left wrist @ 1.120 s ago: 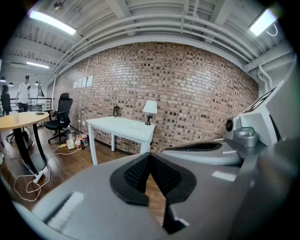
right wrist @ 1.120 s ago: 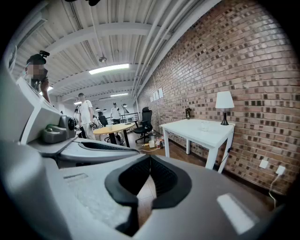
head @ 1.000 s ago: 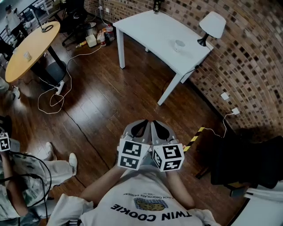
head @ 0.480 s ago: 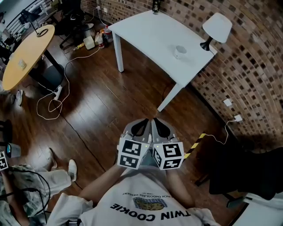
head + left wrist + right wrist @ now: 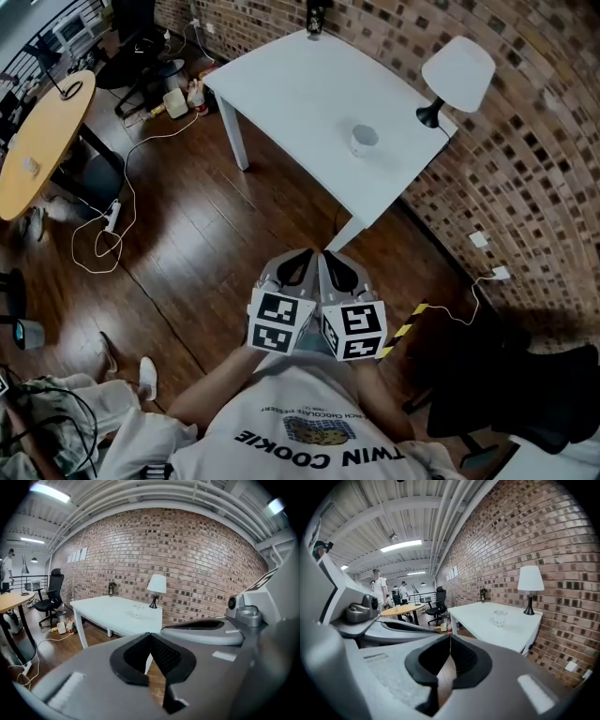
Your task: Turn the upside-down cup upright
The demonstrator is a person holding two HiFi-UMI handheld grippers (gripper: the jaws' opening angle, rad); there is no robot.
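A small clear cup (image 5: 364,139) stands on the white table (image 5: 300,84), near the white-shaded lamp (image 5: 457,75); at this distance I cannot tell which end is up. My left gripper (image 5: 298,267) and right gripper (image 5: 337,270) are held side by side in front of my chest, over the wooden floor and short of the table's near corner. Both are shut with nothing between the jaws. The cup (image 5: 137,613) lies straight ahead in the left gripper view, beyond the closed tips (image 5: 150,637). In the right gripper view the cup (image 5: 500,618) sits up and to the right of the tips (image 5: 450,638).
A brick wall (image 5: 525,187) runs behind the table. A dark bottle (image 5: 314,17) stands at the table's far end. Cables (image 5: 103,234) trail over the floor by a round wooden table (image 5: 37,141). Black furniture (image 5: 525,394) stands at right. People (image 5: 379,590) stand far off.
The white table and cup have come nearer and lower in the head view as I walk toward them. Both grippers stay shut and side by side.
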